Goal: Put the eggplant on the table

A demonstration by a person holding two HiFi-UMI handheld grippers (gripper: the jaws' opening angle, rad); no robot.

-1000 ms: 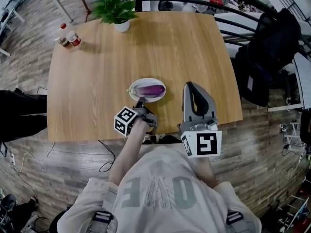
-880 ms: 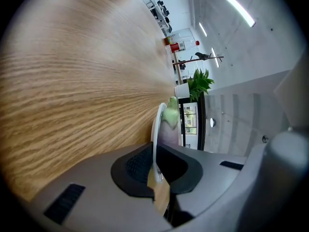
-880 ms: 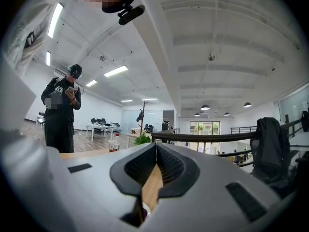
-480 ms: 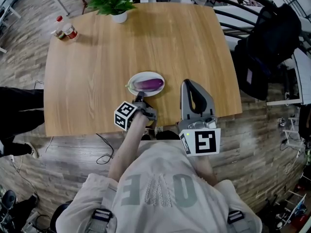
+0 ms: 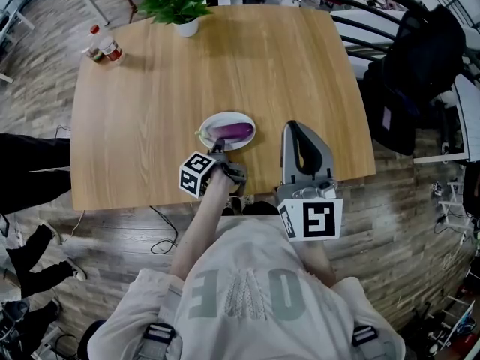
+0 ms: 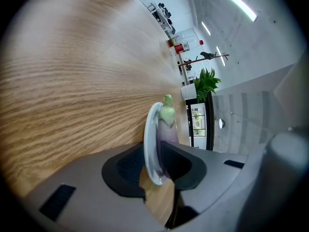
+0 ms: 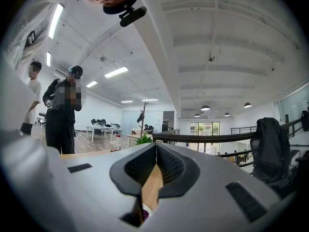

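Observation:
A purple eggplant [image 5: 231, 131] with a green stem lies on a small white plate [image 5: 225, 115] near the front of the wooden table [image 5: 150, 111]. My left gripper [image 5: 218, 151] points down at the plate's near rim. In the left gripper view the plate [image 6: 149, 144] and the eggplant [image 6: 168, 124] stand in the narrow gap of my left gripper [image 6: 157, 151]. Its jaws are opening, and the pads do not visibly press on either. My right gripper [image 5: 294, 130] rests level over the table's front right, shut and empty, and in its own view the right gripper [image 7: 155, 149] shows its jaws meeting.
A potted plant [image 5: 180, 10] stands at the table's far edge and two small bottles [image 5: 101, 49] at the far left corner. A black bag on a chair [image 5: 420, 66] is to the right. A bystander's legs [image 5: 30, 171] are left of the table.
Both grippers stay about where they were. A walking person's legs have come into view on the floor at the lower left.

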